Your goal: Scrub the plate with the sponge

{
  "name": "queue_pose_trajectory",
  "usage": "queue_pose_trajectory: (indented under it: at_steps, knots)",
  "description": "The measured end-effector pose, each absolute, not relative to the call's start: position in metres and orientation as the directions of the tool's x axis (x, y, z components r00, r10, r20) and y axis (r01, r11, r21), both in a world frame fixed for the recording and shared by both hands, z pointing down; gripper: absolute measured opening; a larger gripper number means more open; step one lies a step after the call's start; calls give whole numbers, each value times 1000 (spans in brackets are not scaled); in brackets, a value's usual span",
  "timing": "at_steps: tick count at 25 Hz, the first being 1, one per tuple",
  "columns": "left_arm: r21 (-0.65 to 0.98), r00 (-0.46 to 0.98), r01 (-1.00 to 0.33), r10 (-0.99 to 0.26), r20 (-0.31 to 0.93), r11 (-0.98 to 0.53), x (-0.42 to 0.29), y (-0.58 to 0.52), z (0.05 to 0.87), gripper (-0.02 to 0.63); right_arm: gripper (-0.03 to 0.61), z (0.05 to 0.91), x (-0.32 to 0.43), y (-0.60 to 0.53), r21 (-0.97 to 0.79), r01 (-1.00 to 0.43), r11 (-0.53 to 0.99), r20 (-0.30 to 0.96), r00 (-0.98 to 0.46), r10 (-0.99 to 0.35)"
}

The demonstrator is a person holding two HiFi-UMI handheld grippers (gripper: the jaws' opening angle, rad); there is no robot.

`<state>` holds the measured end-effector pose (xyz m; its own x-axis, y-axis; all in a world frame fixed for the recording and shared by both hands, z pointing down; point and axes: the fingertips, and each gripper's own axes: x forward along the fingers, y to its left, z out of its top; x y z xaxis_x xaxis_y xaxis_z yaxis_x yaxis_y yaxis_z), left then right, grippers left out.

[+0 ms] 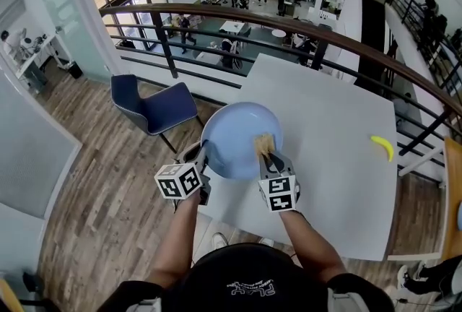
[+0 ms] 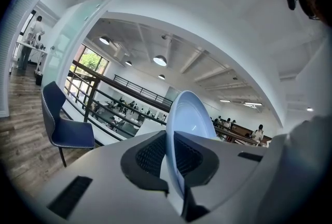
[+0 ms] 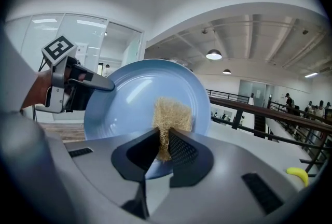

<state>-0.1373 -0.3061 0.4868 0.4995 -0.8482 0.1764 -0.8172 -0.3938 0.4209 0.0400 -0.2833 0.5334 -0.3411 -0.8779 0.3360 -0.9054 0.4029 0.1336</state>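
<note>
A pale blue plate (image 1: 234,137) is held up above the white table (image 1: 339,159), tilted on edge. My left gripper (image 1: 202,159) is shut on the plate's near-left rim; in the left gripper view the plate (image 2: 189,119) stands edge-on between the jaws of the left gripper (image 2: 174,158). My right gripper (image 1: 267,155) is shut on a tan fibrous sponge (image 1: 263,144), which lies against the plate's right inner face. The right gripper view shows the sponge (image 3: 171,116) pinched in the right gripper (image 3: 165,148) in front of the plate (image 3: 129,98), with the left gripper (image 3: 72,85) at the rim.
A yellow banana (image 1: 384,146) lies on the table's right side, also seen as the banana (image 3: 298,175) in the right gripper view. A blue chair (image 1: 155,105) stands left of the table. A curved railing (image 1: 325,40) runs behind the table, above a lower floor.
</note>
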Motion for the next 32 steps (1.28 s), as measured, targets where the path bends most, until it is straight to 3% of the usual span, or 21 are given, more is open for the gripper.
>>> queue_pose_trajectory:
  at_steps: [5, 16, 32]
  knots:
    - [414, 510, -816, -840, 185, -404, -127, -303, 493, 28, 57, 528, 69, -294, 141, -927, 347, 306, -292, -906]
    - [439, 531, -801, -821, 210, -406, -117, -306, 508, 28, 57, 506, 60, -284, 113, -922, 369, 247, -334, -910]
    - [524, 632, -750, -672, 386, -404, -65, -289, 606, 28, 57, 545, 101, -264, 56, -954, 295, 311, -265, -913]
